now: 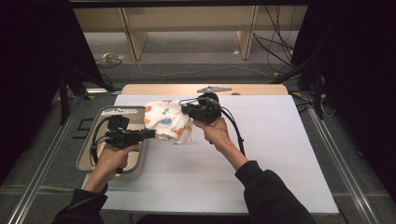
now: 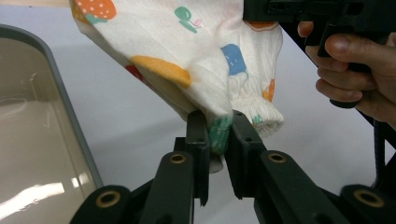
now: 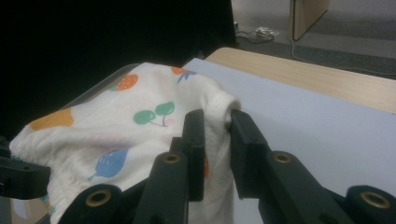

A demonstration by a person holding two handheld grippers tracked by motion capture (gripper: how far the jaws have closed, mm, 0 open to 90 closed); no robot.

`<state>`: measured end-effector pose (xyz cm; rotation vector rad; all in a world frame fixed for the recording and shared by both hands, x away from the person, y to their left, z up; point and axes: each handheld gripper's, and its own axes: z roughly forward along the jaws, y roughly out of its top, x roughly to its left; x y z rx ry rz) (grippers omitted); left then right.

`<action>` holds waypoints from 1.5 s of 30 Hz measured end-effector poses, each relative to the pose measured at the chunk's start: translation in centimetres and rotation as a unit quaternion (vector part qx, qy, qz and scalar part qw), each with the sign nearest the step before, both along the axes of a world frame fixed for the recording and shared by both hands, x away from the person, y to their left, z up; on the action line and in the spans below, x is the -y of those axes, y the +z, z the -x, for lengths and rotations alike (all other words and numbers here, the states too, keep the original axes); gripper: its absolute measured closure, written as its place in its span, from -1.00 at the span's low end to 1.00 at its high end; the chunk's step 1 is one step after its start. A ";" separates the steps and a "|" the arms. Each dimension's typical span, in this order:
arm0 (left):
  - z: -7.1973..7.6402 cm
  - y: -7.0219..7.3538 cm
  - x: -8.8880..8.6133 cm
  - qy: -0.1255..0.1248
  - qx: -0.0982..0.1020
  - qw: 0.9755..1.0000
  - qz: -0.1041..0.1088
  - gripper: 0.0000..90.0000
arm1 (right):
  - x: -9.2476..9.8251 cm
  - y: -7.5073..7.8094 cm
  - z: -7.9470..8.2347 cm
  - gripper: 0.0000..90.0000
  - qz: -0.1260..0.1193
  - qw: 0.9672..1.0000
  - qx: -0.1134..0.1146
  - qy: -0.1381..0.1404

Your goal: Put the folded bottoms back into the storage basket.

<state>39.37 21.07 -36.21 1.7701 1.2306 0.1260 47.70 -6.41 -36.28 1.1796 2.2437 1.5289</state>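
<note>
A white child's garment [image 1: 166, 122] printed with coloured fruit hangs just above the white table sheet [image 1: 271, 154], stretched between both grippers. My left gripper [image 1: 153, 134] is shut on its lower edge; in the left gripper view the jaws [image 2: 217, 121] pinch a fold of the garment [image 2: 187, 60] beside an elastic cuff. My right gripper [image 1: 183, 109] is shut on the upper right edge; in the right gripper view its jaws [image 3: 217, 119] clamp a rolled hem of the garment [image 3: 116, 126]. The right hand [image 2: 359, 65] holds its gripper beyond the cloth.
A beige tray with a grey rim [image 1: 88, 156] sits at the table's left, under my left hand, and shows again as the tray [image 2: 70, 121]. A wooden table edge [image 1: 154, 88] runs along the back. Cables and shelf legs lie on the floor beyond.
</note>
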 end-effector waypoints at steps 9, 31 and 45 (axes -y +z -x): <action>0.0 0.4 -1.2 0.008 0.000 1.000 0.000 0.78 | -1.5 0.2 -0.3 0.73 0.007 1.000 0.005 0.005; 0.2 1.5 -5.8 0.043 0.002 0.999 0.010 0.78 | -6.0 1.3 -1.0 0.73 0.007 1.000 0.003 0.021; 0.3 1.6 -7.8 0.059 -0.002 0.998 0.013 0.79 | -8.7 1.7 -1.4 0.73 0.018 0.999 0.009 0.026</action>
